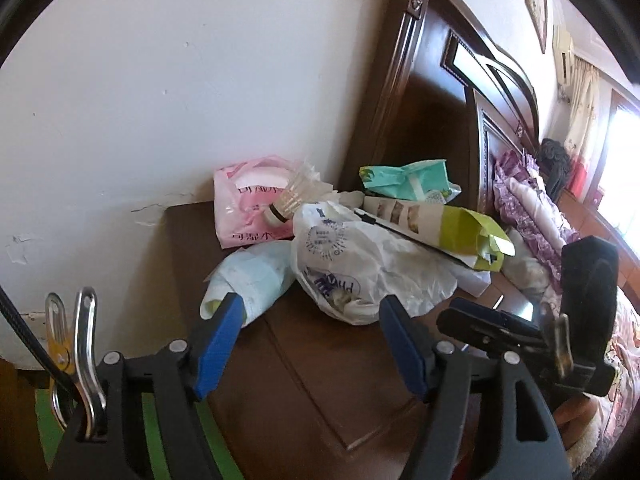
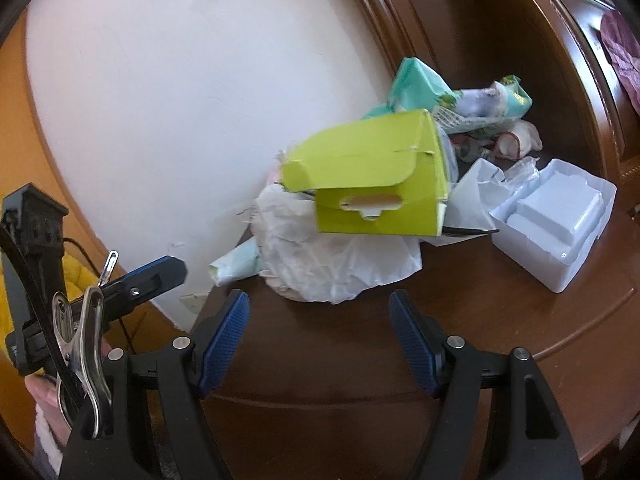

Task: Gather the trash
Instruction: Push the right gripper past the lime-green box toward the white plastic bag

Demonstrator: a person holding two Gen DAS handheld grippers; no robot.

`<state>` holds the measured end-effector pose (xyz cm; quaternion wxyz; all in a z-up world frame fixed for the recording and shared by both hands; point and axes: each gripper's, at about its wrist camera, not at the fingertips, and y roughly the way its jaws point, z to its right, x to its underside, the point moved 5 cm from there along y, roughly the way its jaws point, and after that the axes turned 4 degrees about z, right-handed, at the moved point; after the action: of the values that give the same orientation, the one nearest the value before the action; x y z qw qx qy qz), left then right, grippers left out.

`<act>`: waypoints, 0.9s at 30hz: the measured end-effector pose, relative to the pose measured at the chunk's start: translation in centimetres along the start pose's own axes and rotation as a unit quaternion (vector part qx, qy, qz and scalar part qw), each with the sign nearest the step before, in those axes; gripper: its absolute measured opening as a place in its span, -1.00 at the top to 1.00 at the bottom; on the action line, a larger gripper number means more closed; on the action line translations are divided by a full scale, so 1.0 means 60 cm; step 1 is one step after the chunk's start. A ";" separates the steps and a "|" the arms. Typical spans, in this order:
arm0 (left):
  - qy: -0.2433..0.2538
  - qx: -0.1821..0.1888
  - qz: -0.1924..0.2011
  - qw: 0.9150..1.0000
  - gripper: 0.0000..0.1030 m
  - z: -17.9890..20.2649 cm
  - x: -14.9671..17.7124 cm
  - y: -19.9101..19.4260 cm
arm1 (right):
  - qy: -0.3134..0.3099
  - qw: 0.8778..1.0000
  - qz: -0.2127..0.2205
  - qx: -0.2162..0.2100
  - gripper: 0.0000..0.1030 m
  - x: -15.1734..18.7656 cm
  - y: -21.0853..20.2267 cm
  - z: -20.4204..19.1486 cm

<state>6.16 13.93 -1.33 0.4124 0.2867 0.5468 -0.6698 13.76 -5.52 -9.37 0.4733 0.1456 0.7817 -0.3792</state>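
Left gripper (image 1: 312, 344) nearest, jaws spread wide, nothing between the blue pads (image 1: 218, 344), hovering over the dark wood nightstand (image 1: 304, 380). Right gripper (image 2: 320, 344) same: jaws apart, empty, over the nightstand's front part.

Just past both tools: crumpled white plastic bag (image 1: 360, 276) with blue print, at the front of the trash pile, not touched by either tool. Beside it toward the wall, a pale blue-white rolled wrapper (image 1: 248, 280), its near end just behind the left tool's left pad in view; contact unclear.

Resting on top of the bag: lime-green cardboard box (image 2: 376, 188), flap open, lying tilted. Right of it in right wrist view, white moulded plastic tray (image 2: 560, 220) flat on the wood, near the pile.

Farther back: pink tissue pack (image 1: 248, 204) against the white wall (image 1: 160, 100), shuttlecock (image 1: 288, 200) leaning on it. Teal wrapper (image 1: 404, 178) behind the box, up against the dark headboard (image 1: 432, 100).

Beyond, right side: purple patterned bedding (image 1: 524, 200), curtains (image 1: 580, 104) at the window.
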 end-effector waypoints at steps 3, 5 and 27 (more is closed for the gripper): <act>0.017 0.005 -0.022 1.000 -0.45 0.004 -0.005 0.019 | 0.006 1.000 -0.013 0.014 -0.43 -0.003 0.017 0.014; 0.053 -0.009 -0.039 0.998 -0.45 0.013 -0.005 0.034 | 0.013 1.000 -0.007 0.026 -0.43 -0.007 0.025 0.023; 0.055 0.044 -0.071 0.995 -0.45 0.021 -0.033 0.155 | 0.052 0.998 -0.023 0.040 -0.43 -0.044 0.072 0.065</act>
<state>15.27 12.62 -3.97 0.3205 0.3016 0.5574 -0.7040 20.13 -5.12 -10.12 0.4167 0.1666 0.7926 -0.4129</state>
